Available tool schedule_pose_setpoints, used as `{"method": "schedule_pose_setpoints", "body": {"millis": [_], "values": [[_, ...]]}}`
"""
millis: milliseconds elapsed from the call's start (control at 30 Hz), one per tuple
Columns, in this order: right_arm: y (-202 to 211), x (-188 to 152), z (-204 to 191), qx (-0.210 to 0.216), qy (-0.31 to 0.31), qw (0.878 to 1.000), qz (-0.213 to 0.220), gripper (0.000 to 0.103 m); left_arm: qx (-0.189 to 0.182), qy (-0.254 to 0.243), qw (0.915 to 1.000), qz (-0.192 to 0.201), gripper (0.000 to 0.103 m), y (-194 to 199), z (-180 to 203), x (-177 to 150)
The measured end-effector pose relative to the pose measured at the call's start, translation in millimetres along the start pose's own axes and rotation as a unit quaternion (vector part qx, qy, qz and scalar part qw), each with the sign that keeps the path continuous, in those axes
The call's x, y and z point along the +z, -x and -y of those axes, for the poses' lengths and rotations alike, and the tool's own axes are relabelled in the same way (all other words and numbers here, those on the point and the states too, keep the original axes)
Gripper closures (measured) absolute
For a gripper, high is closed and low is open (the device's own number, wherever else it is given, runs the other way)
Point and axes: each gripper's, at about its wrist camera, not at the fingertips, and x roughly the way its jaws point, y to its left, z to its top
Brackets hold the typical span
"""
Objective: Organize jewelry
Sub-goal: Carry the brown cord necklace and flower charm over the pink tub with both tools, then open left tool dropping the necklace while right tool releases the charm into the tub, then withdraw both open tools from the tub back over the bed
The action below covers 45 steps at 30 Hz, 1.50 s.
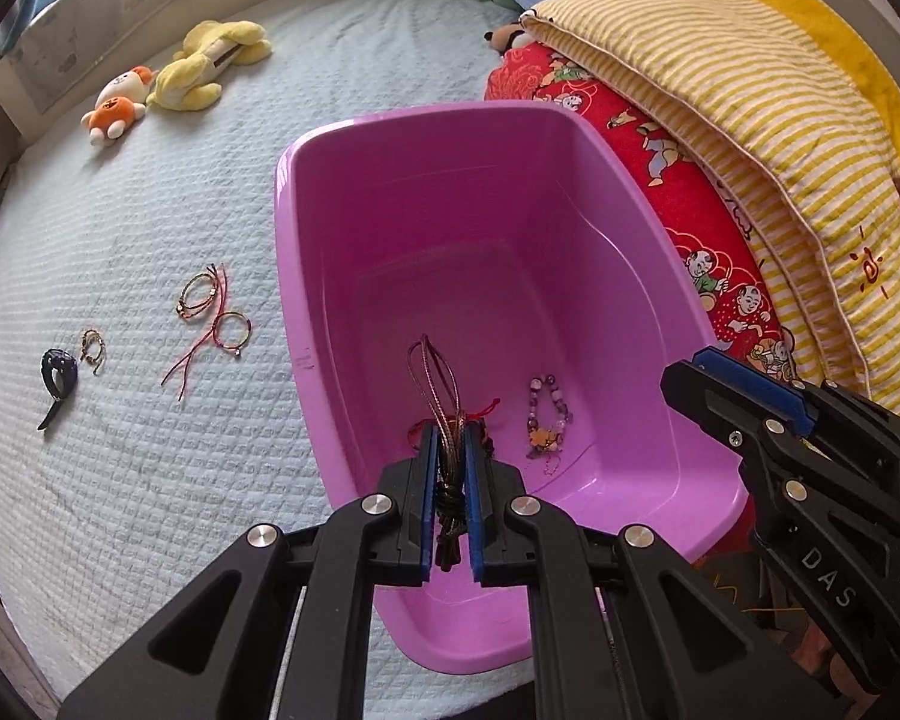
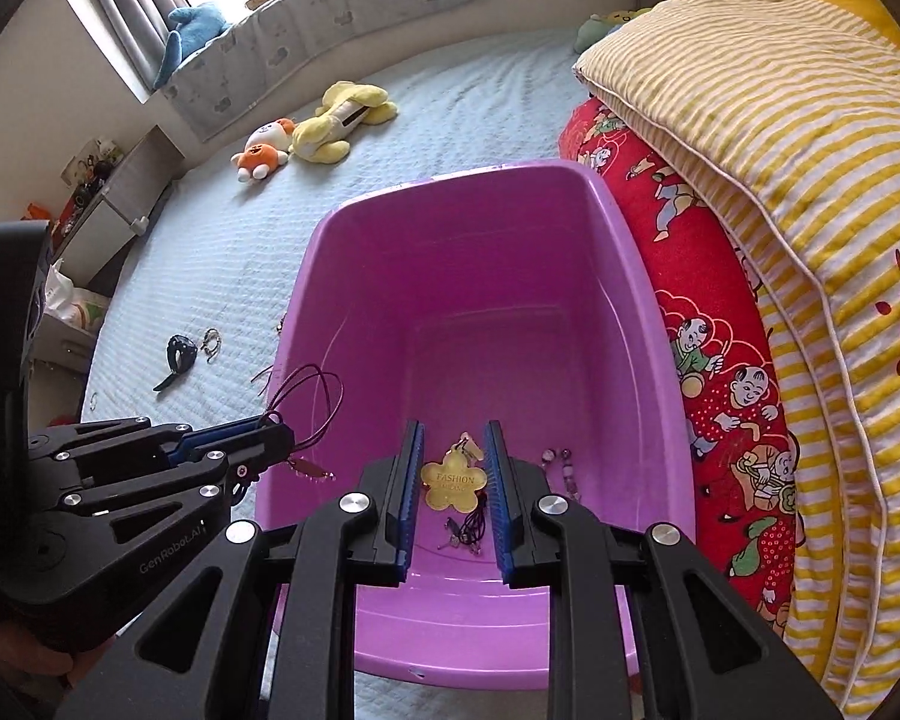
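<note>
A purple plastic tub (image 1: 450,192) (image 2: 486,252) stands on the bed. My left gripper (image 1: 452,438) (image 2: 270,420) is shut on a brown cord necklace (image 1: 444,396) (image 2: 306,390) and holds it over the tub's near left side. My right gripper (image 2: 453,438) (image 1: 684,369) is open above the tub, over a gold flower charm (image 2: 455,483) on the tub floor. A beaded bracelet (image 1: 546,414) (image 2: 561,468) lies in the tub. Two red-string bracelets (image 1: 210,312), a small chain (image 1: 93,351) (image 2: 211,343) and a dark hair clip (image 1: 59,375) (image 2: 179,357) lie on the bedspread to the left.
Folded red and yellow-striped quilts (image 1: 750,150) (image 2: 780,210) press against the tub's right side. Plush toys (image 1: 210,63) (image 2: 330,120) lie at the far side of the bed. A bedside cabinet (image 2: 114,204) stands at the left edge.
</note>
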Motion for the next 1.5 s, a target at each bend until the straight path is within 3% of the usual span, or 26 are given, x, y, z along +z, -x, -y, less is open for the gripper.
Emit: {"method": "schedule_pose_setpoints", "body": {"millis": [167, 200, 267, 400, 467, 1133, 1500], "values": [[-10, 1, 3, -0.002, 0.001, 1.000, -0.018, 0.083, 0.006, -0.008, 0.9999, -0.006, 0.093, -3, 2, 3], [-11, 1, 3, -0.003, -0.001, 1.000, -0.023, 0.081, 0.007, -0.007, 0.9999, -0.007, 0.088, -3, 1, 3], [-12, 2, 5, -0.004, -0.005, 1.000, -0.025, 0.062, 0.009, -0.003, 0.9999, -0.008, 0.074, -2, 0, 3], [-8, 2, 9, -0.007, -0.013, 1.000, -0.019, 0.059, 0.016, 0.008, 0.9998, -0.001, 0.050, 2, -4, 2], [-5, 3, 12, -0.010, -0.018, 1.000, -0.017, 0.057, 0.019, 0.011, 0.9998, 0.005, 0.043, 5, -6, 1], [27, -9, 6, 0.016, -0.041, 0.999, -0.018, 0.049, 0.015, 0.039, 0.9986, 0.031, 0.037, 44, -24, -17], [37, -23, -37, 0.043, 0.015, 0.998, -0.034, 0.046, 0.016, 0.095, 0.9942, 0.047, 0.035, 68, -58, -47]]}}
